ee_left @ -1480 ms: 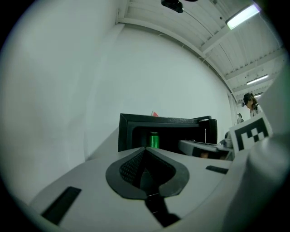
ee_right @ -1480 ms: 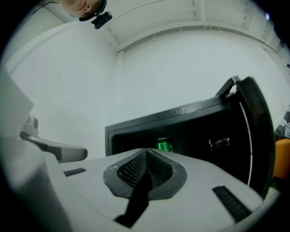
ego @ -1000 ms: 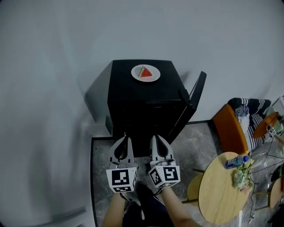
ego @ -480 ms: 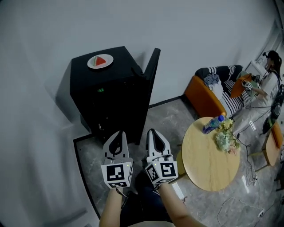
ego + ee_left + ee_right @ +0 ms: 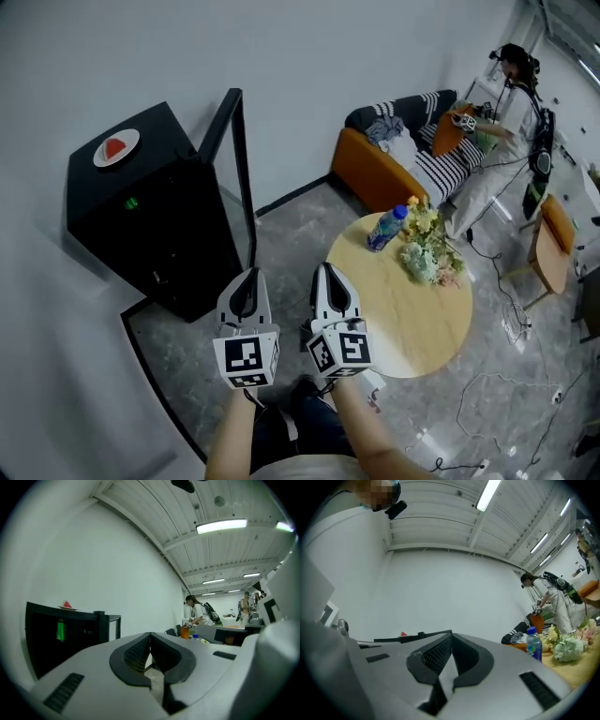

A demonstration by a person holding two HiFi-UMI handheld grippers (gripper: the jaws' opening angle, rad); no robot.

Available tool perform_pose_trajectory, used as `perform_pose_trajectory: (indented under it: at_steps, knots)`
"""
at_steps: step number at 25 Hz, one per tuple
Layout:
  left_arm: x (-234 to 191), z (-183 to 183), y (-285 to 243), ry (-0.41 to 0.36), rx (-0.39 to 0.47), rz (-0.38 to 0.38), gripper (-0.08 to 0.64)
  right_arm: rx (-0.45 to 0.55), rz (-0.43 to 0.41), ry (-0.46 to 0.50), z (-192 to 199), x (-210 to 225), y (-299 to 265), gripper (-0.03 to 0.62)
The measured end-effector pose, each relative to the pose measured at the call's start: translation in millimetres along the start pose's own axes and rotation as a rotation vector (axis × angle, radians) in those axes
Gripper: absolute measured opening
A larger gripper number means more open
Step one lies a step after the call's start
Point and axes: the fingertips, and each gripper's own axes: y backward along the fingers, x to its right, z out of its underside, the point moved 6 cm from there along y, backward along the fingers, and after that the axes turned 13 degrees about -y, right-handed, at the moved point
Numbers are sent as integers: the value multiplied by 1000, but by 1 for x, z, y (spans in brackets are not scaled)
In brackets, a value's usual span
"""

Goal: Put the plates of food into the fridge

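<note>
A white plate with a red watermelon slice (image 5: 116,148) sits on top of the black fridge (image 5: 141,225) at the left of the head view. The fridge door (image 5: 239,159) stands open. My left gripper (image 5: 246,279) and right gripper (image 5: 328,275) are side by side over the floor, between the fridge and a round table. Both are shut with nothing in them. In the left gripper view the plate (image 5: 67,605) shows on the fridge (image 5: 56,637), far beyond the closed left gripper (image 5: 150,635). The right gripper (image 5: 451,637) points toward the wall, its jaws together.
A round wooden table (image 5: 412,319) at the right carries a blue-capped bottle (image 5: 386,228) and a bunch of flowers (image 5: 427,251). Behind it stands an orange sofa (image 5: 375,173) with striped cloth. A person (image 5: 502,103) works at the far right, near a chair (image 5: 548,248). Cables lie on the floor.
The view has swung to the right: the fridge slid from the middle to the left, and the table, sofa and person came in. Both grippers stayed shut and side by side.
</note>
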Motion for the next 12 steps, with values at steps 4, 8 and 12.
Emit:
perform_pose_trajectory:
  at_steps: [4, 8, 12]
  knots:
    - [45, -10, -32, 3, 7, 37, 8, -5, 71, 14, -24, 60, 8, 14]
    - [81, -11, -59, 4, 4, 59, 8, -7, 145, 22, -38, 117, 19, 14]
    - [107, -8, -77, 0, -13, 85, 8, -12, 207, 26, -46, 156, 30, 14]
